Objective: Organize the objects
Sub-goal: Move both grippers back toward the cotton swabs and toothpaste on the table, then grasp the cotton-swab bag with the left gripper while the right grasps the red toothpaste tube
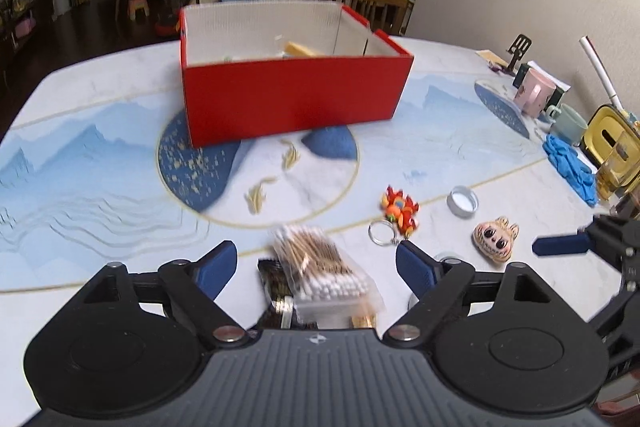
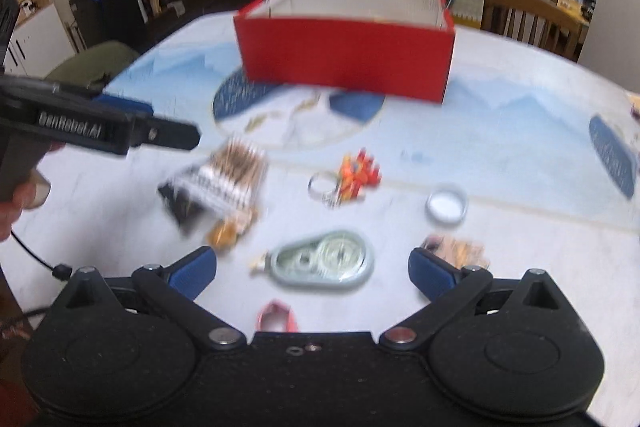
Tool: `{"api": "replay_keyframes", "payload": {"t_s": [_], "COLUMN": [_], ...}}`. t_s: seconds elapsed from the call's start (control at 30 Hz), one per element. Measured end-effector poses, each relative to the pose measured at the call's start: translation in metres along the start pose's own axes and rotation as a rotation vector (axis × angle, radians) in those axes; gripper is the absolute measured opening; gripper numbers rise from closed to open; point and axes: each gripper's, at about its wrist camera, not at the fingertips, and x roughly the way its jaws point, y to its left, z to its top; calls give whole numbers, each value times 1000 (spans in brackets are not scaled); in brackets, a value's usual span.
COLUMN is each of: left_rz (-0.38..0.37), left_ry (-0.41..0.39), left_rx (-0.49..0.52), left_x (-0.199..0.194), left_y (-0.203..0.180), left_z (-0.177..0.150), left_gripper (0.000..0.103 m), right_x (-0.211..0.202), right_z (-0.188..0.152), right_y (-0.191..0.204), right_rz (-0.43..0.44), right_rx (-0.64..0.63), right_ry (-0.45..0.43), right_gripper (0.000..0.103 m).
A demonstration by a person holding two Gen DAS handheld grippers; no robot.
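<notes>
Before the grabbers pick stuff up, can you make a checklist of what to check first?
1. Left gripper open: ok.
2. Swab bag between its fingers: ok, not pinched yet.
3. Right gripper open: ok.
4. Tape roller between its fingers: ok.
5. Red box open on top, with room: ok.
6. Swab bag free of the dark packet under it: cannot tell.

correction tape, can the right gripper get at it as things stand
Probably yes. The right gripper is open, and the correction tape lies flat on the table between its fingers with nothing on top; the pink clip sits nearer, clear of it.
</notes>
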Motion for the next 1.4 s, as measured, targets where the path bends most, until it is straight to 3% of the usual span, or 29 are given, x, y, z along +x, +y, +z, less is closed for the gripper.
{"api": "replay_keyframes", "payload": {"t_s": [0.2, 0.43, 0.9, 1.17, 1.3, 1.4], "left_rz": [32, 102, 176, 189, 171, 159], "left_ry": [13, 31, 143, 139, 125, 119], "left_rx": [2, 70, 202, 151, 138, 143], "left_x": [19, 45, 94, 101, 99, 97], "left_y": [-3, -15, -36, -28, -27, -27], "left_z": [-7, -4, -2, -5, -6, -6], "left_gripper": [102, 102, 102, 102, 100, 79], "right_x": [11, 22, 31, 32, 33, 34], "right_z": [-17, -25, -36, -38, -40, -41], "right_y": [5, 6, 20, 27, 28, 27], "right_rz": [3, -6, 3, -11, -25, -31], "right_rx": [-5, -2, -70, -113, -133, -135], "right_ry": [48, 86, 125, 123, 137, 141], "right_gripper": [102, 101, 96, 83, 77, 71]}}
